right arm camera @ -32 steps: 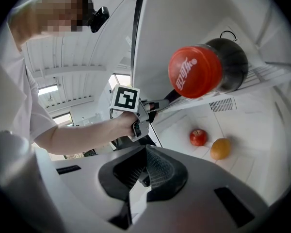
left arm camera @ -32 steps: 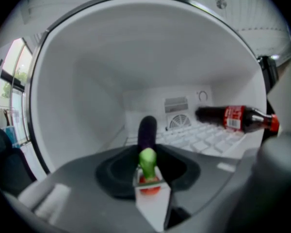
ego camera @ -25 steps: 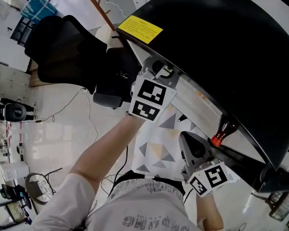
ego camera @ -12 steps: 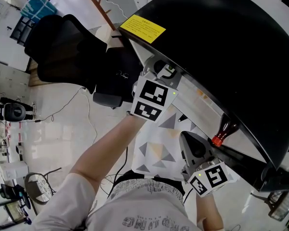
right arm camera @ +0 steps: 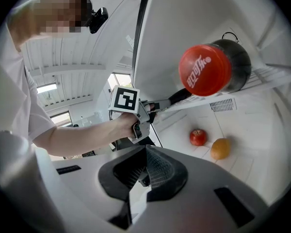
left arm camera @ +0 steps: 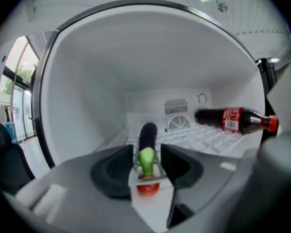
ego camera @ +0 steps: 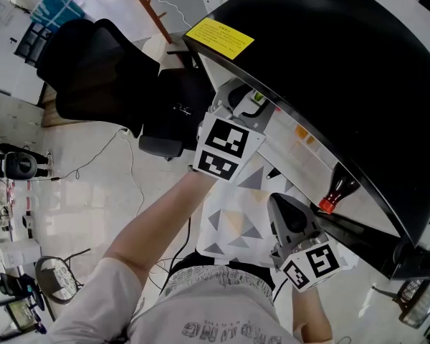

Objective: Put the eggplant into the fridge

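1. The eggplant (left arm camera: 148,132) was already inside the fridge (left arm camera: 87,81). It lay on the same wire shelf (left arm camera: 203,137) as the cola bottle (left arm camera: 233,120), off to that bottle's left in the left gripper view and not touching it.
2. The left gripper (left arm camera: 147,149) had just been opening its jaws. They stood apart with the eggplant between them, and as far as I could tell there was a sliver of gap on each side. So it looked let go, not squeezed.
3. The bit that mattered was that the eggplant sat dead ahead of that gripper, with its long axis lined up with the jaws. The green stem end pointed at the gripper and the purple end at the back wall. That put it roughly crosswise to the bottle, which lay sideways with its cap to the right.
4. The right gripper (right arm camera: 145,152) had its jaws together on nothing. It sat lower than the bottle, looking up at its red cap, so the left one was clearly nearer the eggplant. An apple (right arm camera: 198,137) and an orange (right arm camera: 220,149) lay lower down than the bottle.
5. My guess was that a straight pull back along that axis would do it, though any sideways drift could snag the stem.
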A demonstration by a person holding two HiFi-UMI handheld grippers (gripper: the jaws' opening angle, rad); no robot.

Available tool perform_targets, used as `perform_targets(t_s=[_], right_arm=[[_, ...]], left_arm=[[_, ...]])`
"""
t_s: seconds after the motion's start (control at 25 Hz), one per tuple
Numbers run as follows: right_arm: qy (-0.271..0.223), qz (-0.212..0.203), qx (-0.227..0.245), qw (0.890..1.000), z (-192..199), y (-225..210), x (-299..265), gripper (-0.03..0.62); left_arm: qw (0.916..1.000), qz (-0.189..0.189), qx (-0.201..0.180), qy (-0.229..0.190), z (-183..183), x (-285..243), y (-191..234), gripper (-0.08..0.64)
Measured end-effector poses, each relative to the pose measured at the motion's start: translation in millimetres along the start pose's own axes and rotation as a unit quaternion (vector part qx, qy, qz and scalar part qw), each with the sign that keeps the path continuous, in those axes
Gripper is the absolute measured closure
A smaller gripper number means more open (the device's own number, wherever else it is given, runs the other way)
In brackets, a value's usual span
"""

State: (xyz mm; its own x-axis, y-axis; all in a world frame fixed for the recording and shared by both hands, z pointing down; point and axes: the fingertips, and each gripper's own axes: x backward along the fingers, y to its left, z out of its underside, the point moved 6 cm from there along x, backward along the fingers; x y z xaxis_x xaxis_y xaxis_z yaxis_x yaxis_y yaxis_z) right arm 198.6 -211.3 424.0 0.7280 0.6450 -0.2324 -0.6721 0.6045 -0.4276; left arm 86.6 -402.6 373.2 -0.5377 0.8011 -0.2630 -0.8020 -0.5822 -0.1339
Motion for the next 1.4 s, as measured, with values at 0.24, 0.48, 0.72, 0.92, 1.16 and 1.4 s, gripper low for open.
perform_targets(t_s=[0.24,0.48,0.72,0.92,1.16,1.4], right_arm=[[-0.001,0.0,0.004,1.0,0.0,8.1,-0.6,0.589],[-0.006,0.004,0.011,1.0,-0.8,17.1,-1.4,0.589],[-0.009,0.009,0.02,1.0,-3.3,32.7,-1.4,0.589],[-0.01,0.013,0.025,1.0,-1.0,47.2,-0.9,0.589],[-0.014,0.019,0.03,0.999,1.1,71.2,-3.3,0.589],[-0.02,0.029,0.04,0.999,2.6,92.8,-4.5,0.589]], left_arm=[[1.0,0.003,0.006,-0.006,-0.8,13.8,-1.0,0.368],[0.9997,0.012,0.01,-0.017,-5.2,32.1,-7.0,0.368],[0.9993,0.019,0.019,-0.027,-7.6,56.0,-10.1,0.37],[0.9989,0.027,0.018,-0.034,-6.5,77.6,-12.3,0.378],[0.9986,0.035,0.021,-0.035,4.3,106.9,-8.1,0.405],[0.9982,0.04,0.021,-0.039,16.2,144.7,0.4,0.454]])
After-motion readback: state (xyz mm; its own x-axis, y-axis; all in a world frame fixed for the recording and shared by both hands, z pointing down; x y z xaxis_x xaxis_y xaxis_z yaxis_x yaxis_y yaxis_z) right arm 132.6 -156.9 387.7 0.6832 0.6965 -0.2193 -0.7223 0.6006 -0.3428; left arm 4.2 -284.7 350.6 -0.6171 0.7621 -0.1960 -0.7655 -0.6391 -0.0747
